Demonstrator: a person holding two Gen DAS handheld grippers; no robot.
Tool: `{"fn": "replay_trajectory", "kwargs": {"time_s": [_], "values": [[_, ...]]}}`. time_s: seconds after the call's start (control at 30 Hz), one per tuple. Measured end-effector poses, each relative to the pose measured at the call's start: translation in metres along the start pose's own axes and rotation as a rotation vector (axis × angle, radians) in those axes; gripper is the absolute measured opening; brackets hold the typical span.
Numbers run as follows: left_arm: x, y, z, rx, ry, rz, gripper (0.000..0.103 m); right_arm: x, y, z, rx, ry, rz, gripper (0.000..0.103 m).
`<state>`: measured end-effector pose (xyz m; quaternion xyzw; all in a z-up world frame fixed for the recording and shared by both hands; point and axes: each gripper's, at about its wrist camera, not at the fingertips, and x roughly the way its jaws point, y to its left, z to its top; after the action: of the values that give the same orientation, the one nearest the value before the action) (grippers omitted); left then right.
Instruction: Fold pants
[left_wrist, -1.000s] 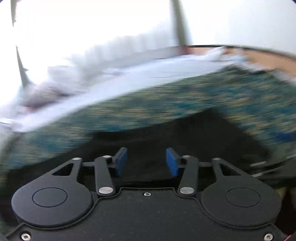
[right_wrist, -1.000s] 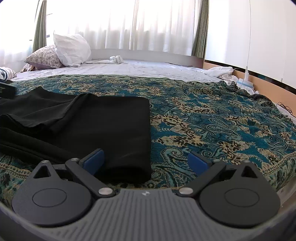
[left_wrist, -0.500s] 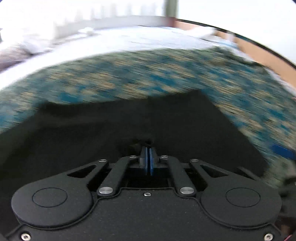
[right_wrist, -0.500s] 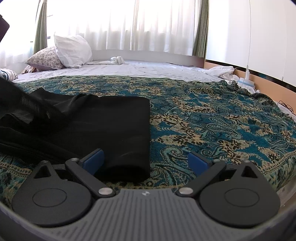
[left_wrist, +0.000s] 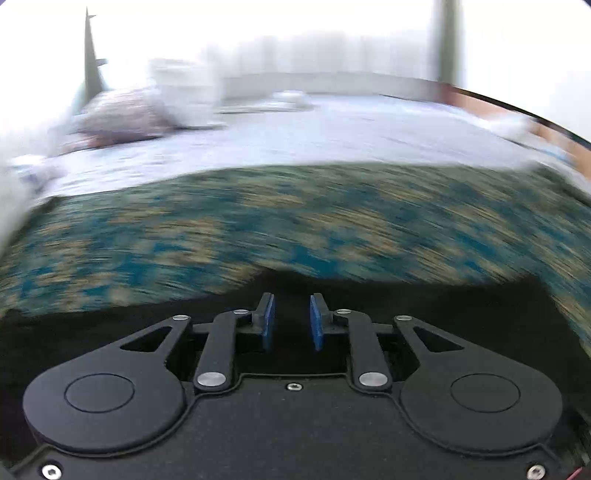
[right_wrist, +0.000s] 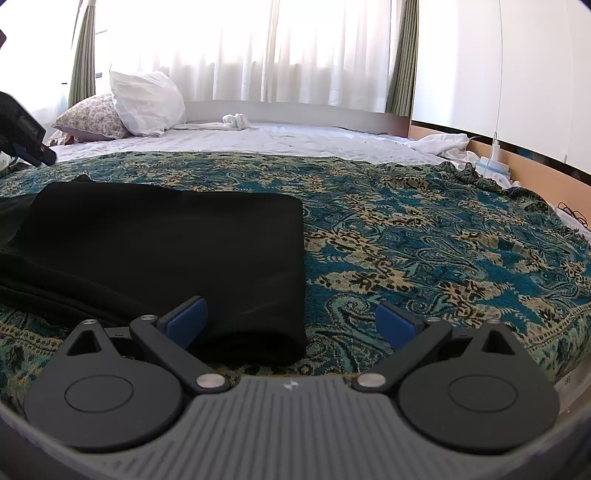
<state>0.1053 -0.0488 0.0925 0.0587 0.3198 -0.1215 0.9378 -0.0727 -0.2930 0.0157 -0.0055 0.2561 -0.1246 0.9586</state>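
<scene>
Black pants lie folded on the patterned bedspread, with a neat right edge and looser folds at the left. My right gripper stands wide open over the near right corner of the pants, its pads apart from the cloth. In the blurred left wrist view my left gripper hovers over the black pants. Its jaws are opening, a narrow gap shows between the blue pads, and nothing is pinched there. The right wrist view shows the left gripper lifted at the far left edge, off the pants.
A white pillow and a floral pillow lean at the bed's head on the white sheet. A small white cloth lies near them. White clothes are heaped at the right by the wall.
The left gripper was shut on the black cloth half a second ago; now it has let go and swung away to the left. The lifted pants layer now lies flat. The right gripper kept still.
</scene>
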Motion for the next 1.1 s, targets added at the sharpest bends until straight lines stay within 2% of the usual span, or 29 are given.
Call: {"fn": "replay_trajectory", "kwargs": {"time_s": [0.07, 0.1, 0.17, 0.2, 0.23, 0.3, 0.33, 0.37, 0.47, 0.53, 0.6, 0.7, 0.73, 0.8, 0.87, 0.93, 1.0, 1.1], "values": [[0.0, -0.019, -0.012, 0.071, 0.027, -0.134, 0.024, 0.0, 0.001, 0.0, -0.002, 0.0, 0.001, 0.102], [-0.001, -0.027, -0.019, 0.104, 0.042, -0.175, 0.026, 0.0, 0.001, 0.0, -0.003, 0.001, 0.001, 0.102], [-0.003, -0.041, -0.028, 0.151, 0.032, -0.159, 0.026, 0.001, 0.001, 0.0, -0.002, 0.001, 0.002, 0.102], [-0.003, -0.044, -0.032, 0.162, 0.01, -0.113, 0.033, 0.0, 0.0, 0.0, -0.001, 0.002, 0.004, 0.102], [-0.005, -0.043, -0.034, 0.149, -0.021, -0.058, 0.052, 0.0, 0.0, 0.0, 0.0, 0.002, 0.005, 0.102], [-0.009, -0.032, -0.036, 0.08, -0.084, -0.003, 0.068, -0.001, -0.001, -0.001, 0.0, 0.0, 0.003, 0.103], [-0.01, -0.025, -0.035, 0.039, -0.1, -0.012, 0.069, -0.002, -0.002, -0.001, -0.001, -0.002, 0.002, 0.103], [-0.012, -0.016, -0.032, -0.005, -0.092, -0.053, 0.072, -0.002, -0.002, -0.002, -0.001, -0.003, 0.001, 0.103], [-0.01, 0.002, -0.029, -0.101, -0.027, -0.164, 0.084, -0.002, -0.002, -0.002, 0.001, -0.008, 0.002, 0.103], [0.005, 0.014, -0.025, -0.167, 0.03, -0.22, 0.084, -0.004, -0.001, -0.001, 0.008, -0.026, 0.007, 0.103], [0.023, 0.021, -0.026, -0.246, 0.096, -0.234, 0.08, -0.012, -0.001, 0.0, 0.025, -0.083, 0.023, 0.103], [0.038, 0.027, -0.032, -0.302, 0.127, -0.309, 0.062, -0.021, -0.002, 0.006, 0.086, -0.177, 0.141, 0.103], [0.041, 0.027, -0.033, -0.311, 0.126, -0.333, 0.062, -0.019, 0.002, 0.009, 0.09, -0.185, 0.173, 0.102], [0.045, 0.031, -0.031, -0.336, 0.119, -0.344, 0.066, -0.008, 0.019, 0.018, 0.049, -0.162, 0.211, 0.091], [0.052, 0.039, -0.027, -0.39, 0.122, -0.319, 0.071, 0.001, 0.042, 0.027, -0.004, -0.153, 0.251, 0.075], [0.063, 0.05, -0.023, -0.467, 0.158, -0.313, 0.071, 0.013, 0.066, 0.038, -0.038, -0.121, 0.31, 0.066], [0.074, 0.059, -0.021, -0.542, 0.19, -0.349, 0.071, 0.027, 0.089, 0.047, -0.065, -0.08, 0.373, 0.064], [0.086, 0.065, -0.018, -0.603, 0.206, -0.38, 0.07, 0.043, 0.116, 0.052, -0.081, -0.032, 0.414, 0.062]]}}
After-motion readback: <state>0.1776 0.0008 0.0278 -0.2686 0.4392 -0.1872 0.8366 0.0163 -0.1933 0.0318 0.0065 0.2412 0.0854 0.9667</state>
